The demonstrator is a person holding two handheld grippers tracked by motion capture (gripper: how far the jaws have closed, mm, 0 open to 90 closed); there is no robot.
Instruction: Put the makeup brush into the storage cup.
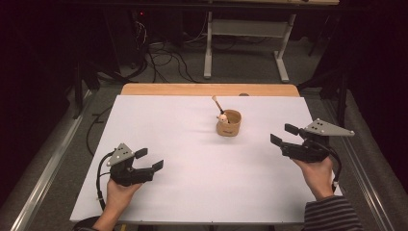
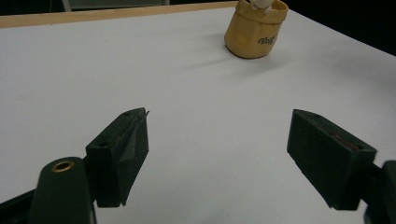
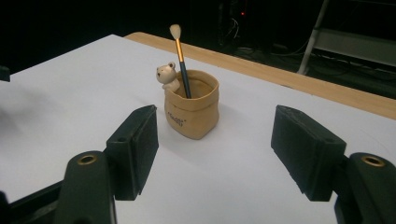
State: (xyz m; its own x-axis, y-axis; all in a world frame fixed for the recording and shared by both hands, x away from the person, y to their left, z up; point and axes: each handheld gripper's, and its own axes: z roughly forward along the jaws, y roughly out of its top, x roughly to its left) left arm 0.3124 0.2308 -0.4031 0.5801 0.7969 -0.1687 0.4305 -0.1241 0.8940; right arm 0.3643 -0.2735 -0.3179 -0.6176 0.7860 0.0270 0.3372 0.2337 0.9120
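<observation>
With both jaws wide and empty, bring the right gripper (image 1: pixel 284 135) toward ten o'clock, closing on the brush (image 3: pixel 180 55) above the bear pot (image 3: pixel 193 109), left gripper (image 1: pixel 148 160) idle.

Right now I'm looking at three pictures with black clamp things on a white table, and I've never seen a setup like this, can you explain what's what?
A person sits at a white table and holds a hand-held gripper in each hand. The high view looks down from above: the left gripper is at the left, the right gripper at the right. The other two pictures come from small cameras riding on each gripper, looking out between its two black fingers.

On the table stands a tan, sack-shaped cup with a little bear figure at its rim and a brush standing in it, bristles up.

Both grippers are open and hold nothing. The right gripper's view faces the cup, which sits beyond its fingers.
</observation>
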